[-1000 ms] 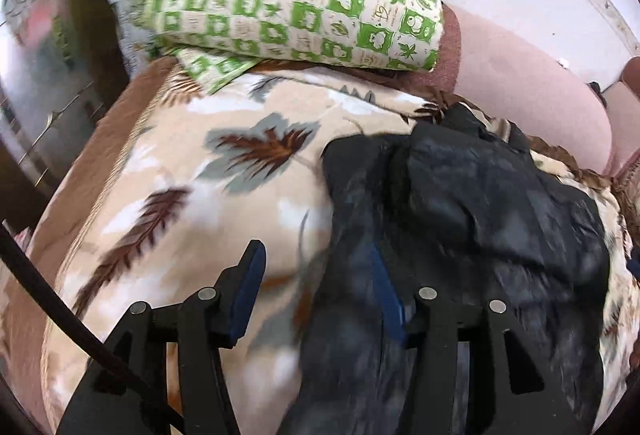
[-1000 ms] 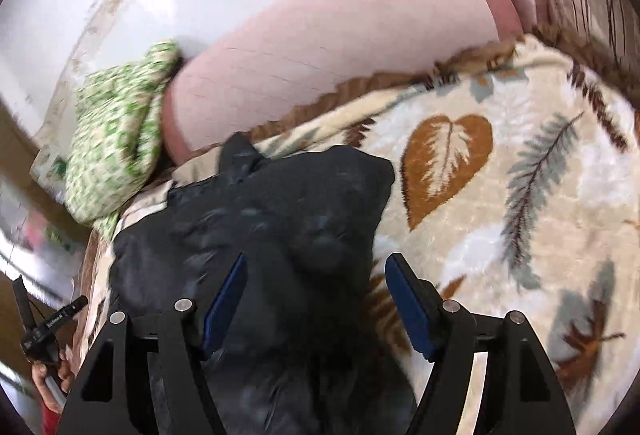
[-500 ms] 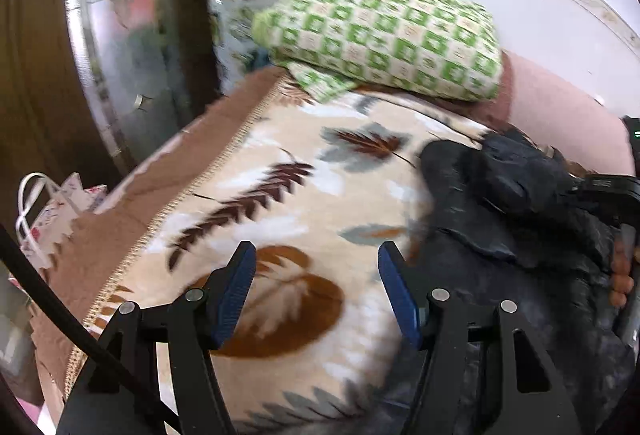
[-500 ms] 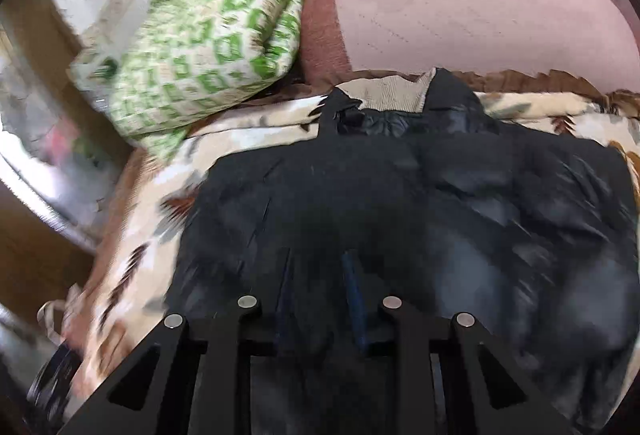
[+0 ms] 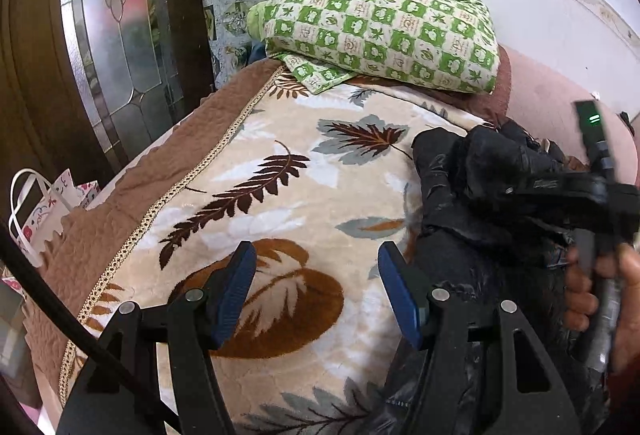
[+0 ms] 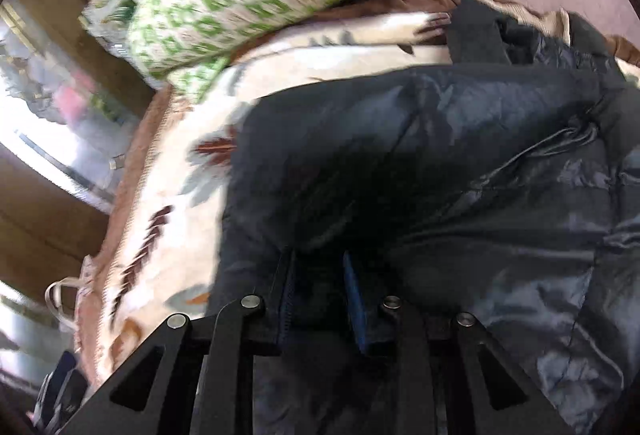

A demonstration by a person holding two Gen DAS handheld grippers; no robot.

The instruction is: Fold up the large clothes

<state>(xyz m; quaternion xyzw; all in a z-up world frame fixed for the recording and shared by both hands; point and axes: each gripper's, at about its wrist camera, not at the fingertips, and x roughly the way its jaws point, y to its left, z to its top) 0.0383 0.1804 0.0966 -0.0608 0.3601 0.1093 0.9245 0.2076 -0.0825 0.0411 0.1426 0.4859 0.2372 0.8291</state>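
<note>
A cream fleece blanket with brown leaf print (image 5: 280, 203) covers the bed. At its far end lies a green-checked folded quilt (image 5: 384, 31); a white paper bag (image 5: 44, 211) stands beside its left edge.

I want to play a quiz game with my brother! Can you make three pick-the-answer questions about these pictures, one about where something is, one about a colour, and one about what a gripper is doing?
1. Where does the checked pillow lie?
A. at the far end of the leaf blanket, by the wall
B. on the floor
C. on top of the jacket

2. What colour is the jacket?
A. red
B. dark, nearly black
C. yellow

3. What is the right gripper doing?
A. hanging open over the pillow
B. holding a paper bag
C. pinching a fold of the jacket

Answers:
1 A, the green and white pillow sits at the blanket's far end below the wall.
2 B, the shiny fabric looks black in both views.
3 C, its blue pads stand close together with dark jacket fabric between them, while the left gripper is open over the blanket.
</note>
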